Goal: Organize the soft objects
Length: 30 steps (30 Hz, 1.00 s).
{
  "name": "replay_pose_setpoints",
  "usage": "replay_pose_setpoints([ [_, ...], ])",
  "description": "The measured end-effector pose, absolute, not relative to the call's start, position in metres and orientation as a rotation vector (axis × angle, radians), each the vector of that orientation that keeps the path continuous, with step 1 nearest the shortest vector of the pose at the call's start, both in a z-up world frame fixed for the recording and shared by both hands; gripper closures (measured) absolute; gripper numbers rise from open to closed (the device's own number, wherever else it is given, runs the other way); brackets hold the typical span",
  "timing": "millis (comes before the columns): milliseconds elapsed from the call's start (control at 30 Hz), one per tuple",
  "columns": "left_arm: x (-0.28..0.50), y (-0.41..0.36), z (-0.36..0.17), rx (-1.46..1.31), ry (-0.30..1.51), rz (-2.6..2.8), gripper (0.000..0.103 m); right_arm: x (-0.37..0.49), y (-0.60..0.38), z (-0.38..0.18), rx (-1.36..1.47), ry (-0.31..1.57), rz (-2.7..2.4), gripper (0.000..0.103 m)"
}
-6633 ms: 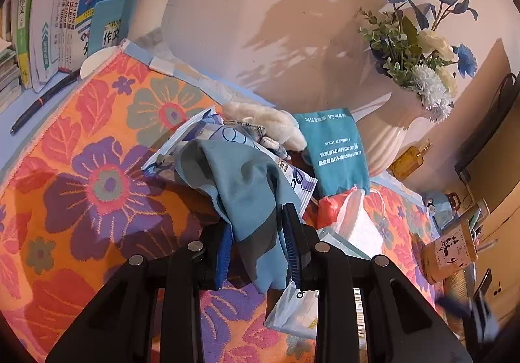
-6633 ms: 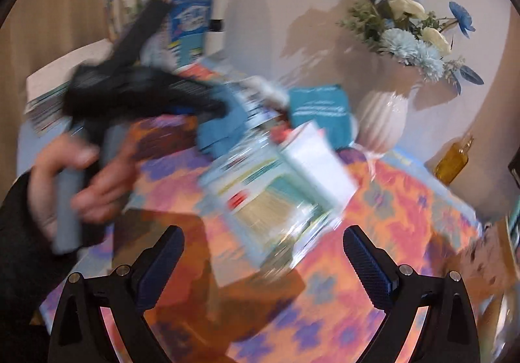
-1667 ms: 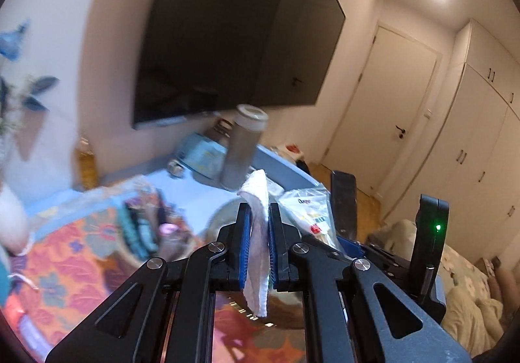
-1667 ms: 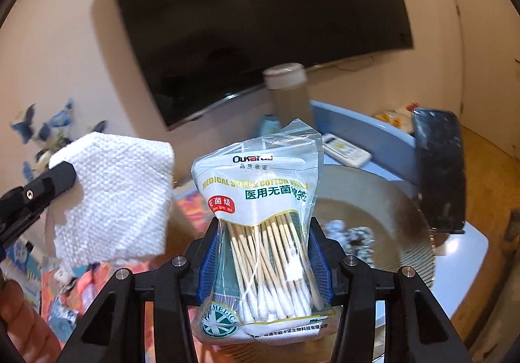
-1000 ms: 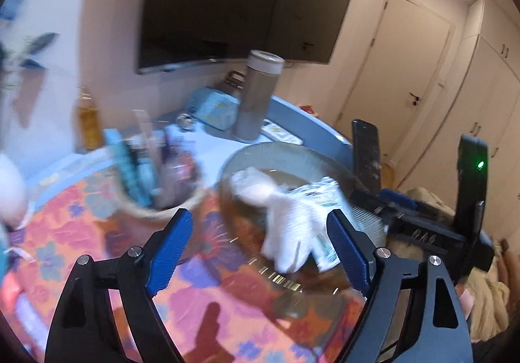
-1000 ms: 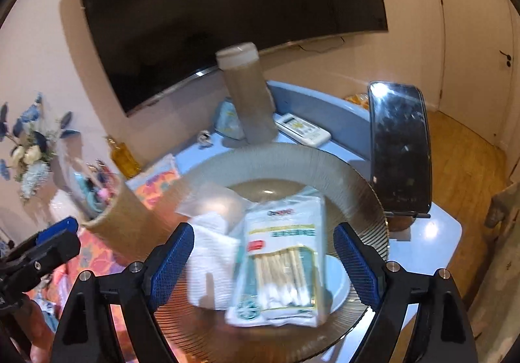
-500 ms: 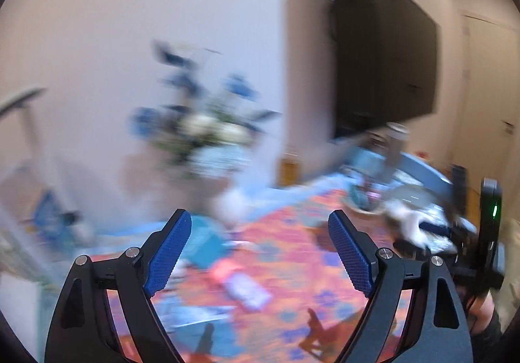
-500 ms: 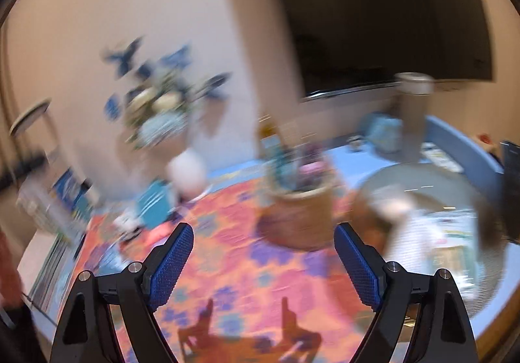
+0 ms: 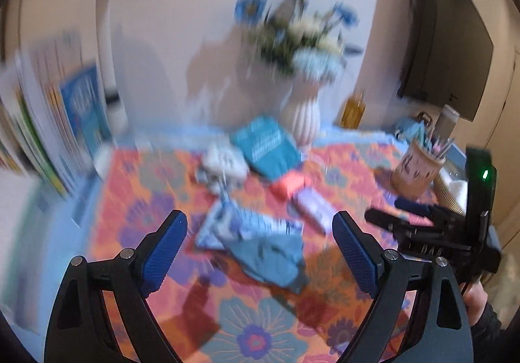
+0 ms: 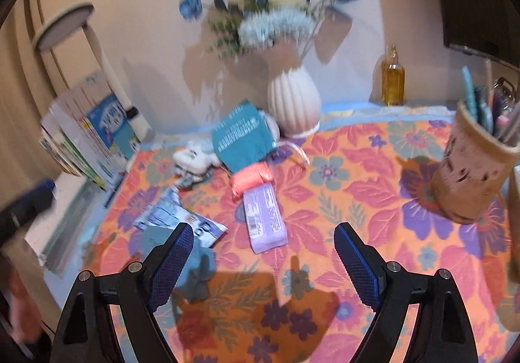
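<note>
Several soft items lie on the orange floral tablecloth (image 10: pixel 357 174) covering the surface. Nearest the right gripper (image 10: pixel 263 262): a flat lilac plastic-wrapped pack (image 10: pixel 265 216), lying flat just ahead of the fingers and between them in line. Touching its far end is a coral-pink soft pouch (image 10: pixel 252 179). Behind that, a teal printed soft packet (image 10: pixel 242 135) leans toward the white ribbed ceramic vase (image 10: pixel 294 99). Left of it sits a small white plush lump (image 10: pixel 195 158); nearer, a blue-white crinkly printed bag (image 10: pixel 177 216) with a grey-blue crumpled cloth (image 10: pixel 198 268) beside it.

Handling, my read: all light and compliant. Lilac pack looks slick film, so pinch across its short width mid-length. Cloth will drape; grab at a bunched fold, not an edge. Crinkly bag may slip; take it near the body rather than a corner.

Both sets of fingers stand wide apart, nothing between them. Left gripper (image 9: pixel 258 255) has just been opening further and hangs over the cloth and bag; that view is smeared by motion blur.

Writing: white print lines on the teal packet and small print on the lilac pack, neither readable. Blue book cover (image 10: pixel 112 122) in the book stack at left has characters, too blurred to read.

Outward: amber glass bottle (image 10: pixel 393 78) by the wall, tan woven pen cup (image 10: pixel 471 174) at right, white lamp pole (image 9: pixel 105 37) at left.
</note>
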<state>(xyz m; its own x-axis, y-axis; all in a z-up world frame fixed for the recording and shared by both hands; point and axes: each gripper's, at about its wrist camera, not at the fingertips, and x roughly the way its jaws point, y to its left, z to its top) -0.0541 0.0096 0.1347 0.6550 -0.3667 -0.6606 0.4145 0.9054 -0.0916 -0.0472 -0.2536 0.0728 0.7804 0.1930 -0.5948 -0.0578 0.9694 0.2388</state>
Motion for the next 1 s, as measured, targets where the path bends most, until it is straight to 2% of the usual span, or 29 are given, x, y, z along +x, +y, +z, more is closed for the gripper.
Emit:
replay_pose_setpoints([
  [100,-0.05,0.011,0.086,0.021,0.803,-0.458,0.013,-0.033,-0.25,0.053,0.169,0.701,0.09,0.016],
  [267,-0.041,0.007,0.047,-0.01,0.871,-0.436,0.013,-0.012,-0.251,0.023,0.126,0.772,0.059,0.016],
  [733,-0.027,-0.01,0.024,0.064,0.875,-0.294,0.012,0.009,-0.229,0.0,0.026,0.851,0.012,0.015],
  [833,-0.023,-0.005,0.022,0.034,0.9,-0.289,0.006,0.008,-0.227,-0.001,0.014,0.856,0.012,0.01],
  [867,-0.02,-0.004,0.021,0.027,0.908,-0.285,0.005,0.009,-0.227,-0.002,0.013,0.863,0.012,0.003],
  [900,-0.019,-0.003,0.02,0.018,0.916,-0.284,0.004,0.01,-0.227,-0.004,0.011,0.875,0.01,0.0],
  [1000,-0.019,-0.001,0.019,0.002,0.922,-0.282,0.004,0.011,-0.225,-0.006,-0.016,0.885,-0.006,0.0],
])
